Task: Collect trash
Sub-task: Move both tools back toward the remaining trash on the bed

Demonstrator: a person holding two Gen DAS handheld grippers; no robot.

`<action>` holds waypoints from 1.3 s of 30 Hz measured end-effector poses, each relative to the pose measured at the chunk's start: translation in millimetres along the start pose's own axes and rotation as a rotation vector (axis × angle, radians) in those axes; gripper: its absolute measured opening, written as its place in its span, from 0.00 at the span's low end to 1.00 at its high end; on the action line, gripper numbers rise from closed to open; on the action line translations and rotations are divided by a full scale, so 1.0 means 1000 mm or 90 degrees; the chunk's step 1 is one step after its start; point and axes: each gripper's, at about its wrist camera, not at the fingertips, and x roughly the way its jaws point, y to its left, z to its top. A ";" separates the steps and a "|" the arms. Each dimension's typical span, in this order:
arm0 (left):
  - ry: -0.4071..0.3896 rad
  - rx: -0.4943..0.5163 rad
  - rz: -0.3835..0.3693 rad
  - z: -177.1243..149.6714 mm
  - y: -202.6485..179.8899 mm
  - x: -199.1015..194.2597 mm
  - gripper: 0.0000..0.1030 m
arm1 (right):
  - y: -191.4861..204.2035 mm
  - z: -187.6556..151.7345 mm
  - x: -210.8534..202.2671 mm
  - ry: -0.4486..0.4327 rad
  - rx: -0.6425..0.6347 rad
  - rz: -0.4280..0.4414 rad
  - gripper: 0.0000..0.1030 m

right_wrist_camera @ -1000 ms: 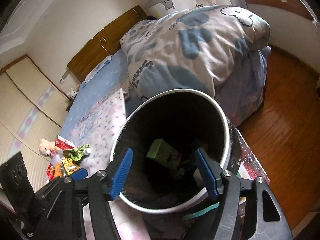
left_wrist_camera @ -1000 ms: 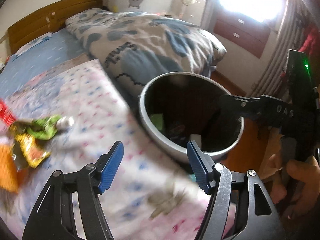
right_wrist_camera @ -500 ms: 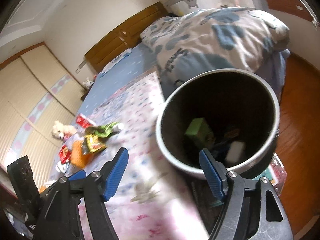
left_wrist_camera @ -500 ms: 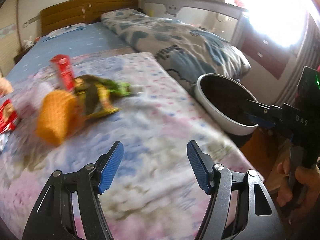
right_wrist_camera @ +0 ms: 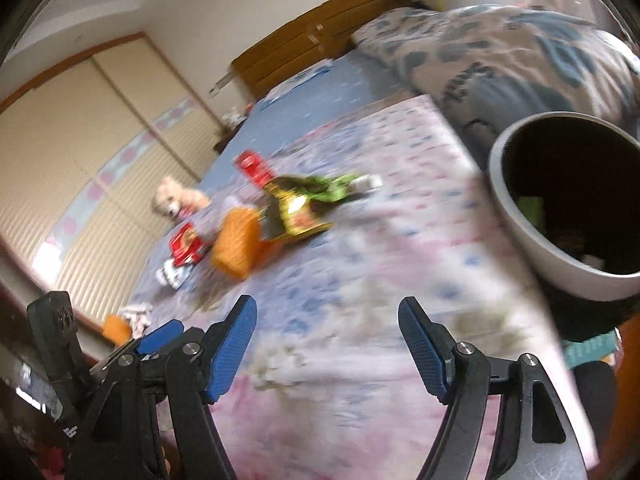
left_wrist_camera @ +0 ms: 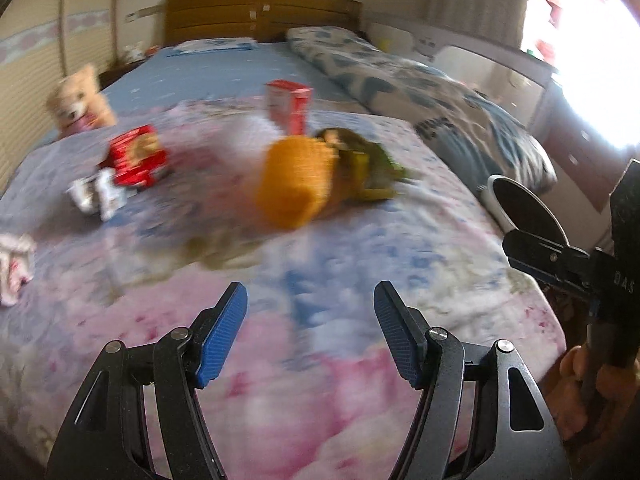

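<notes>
Trash lies on the flowered bedspread (left_wrist_camera: 360,248): an orange cup-like piece (left_wrist_camera: 294,184), a green and yellow wrapper (left_wrist_camera: 368,168), a red carton (left_wrist_camera: 290,106), a red pack (left_wrist_camera: 138,156) and white wrappers (left_wrist_camera: 96,196). The pile also shows in the right wrist view around the orange piece (right_wrist_camera: 236,246). A grey bin (right_wrist_camera: 560,208) with trash inside stands at the bed's right edge. My left gripper (left_wrist_camera: 310,334) is open and empty, short of the pile. My right gripper (right_wrist_camera: 326,344) is open and empty, left of the bin.
A teddy bear (left_wrist_camera: 78,100) sits at the far left of the bed. A folded quilt (left_wrist_camera: 432,96) lies along the right side. A crumpled white tissue (left_wrist_camera: 14,268) lies at the left edge. A wooden headboard (left_wrist_camera: 260,14) stands behind.
Both grippers have swung left, away from the bin and toward the trash pile on the bed. The bin has slid to the right edge of both views. Both stay open.
</notes>
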 end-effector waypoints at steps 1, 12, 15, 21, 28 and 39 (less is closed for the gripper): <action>-0.002 -0.008 0.006 -0.002 0.007 -0.002 0.65 | 0.008 -0.002 0.004 0.006 -0.008 0.007 0.73; -0.012 -0.100 0.084 -0.022 0.086 -0.021 0.65 | 0.078 -0.018 0.056 0.063 -0.092 0.066 0.73; -0.015 -0.116 0.103 -0.025 0.102 -0.025 0.65 | 0.094 -0.021 0.068 0.074 -0.113 0.079 0.73; -0.020 -0.152 0.138 -0.028 0.133 -0.034 0.65 | 0.122 -0.025 0.091 0.093 -0.143 0.096 0.73; -0.033 -0.179 0.181 -0.028 0.166 -0.043 0.65 | 0.147 -0.025 0.118 0.116 -0.155 0.122 0.72; -0.048 -0.233 0.245 -0.020 0.229 -0.052 0.66 | 0.201 -0.021 0.173 0.138 -0.194 0.156 0.72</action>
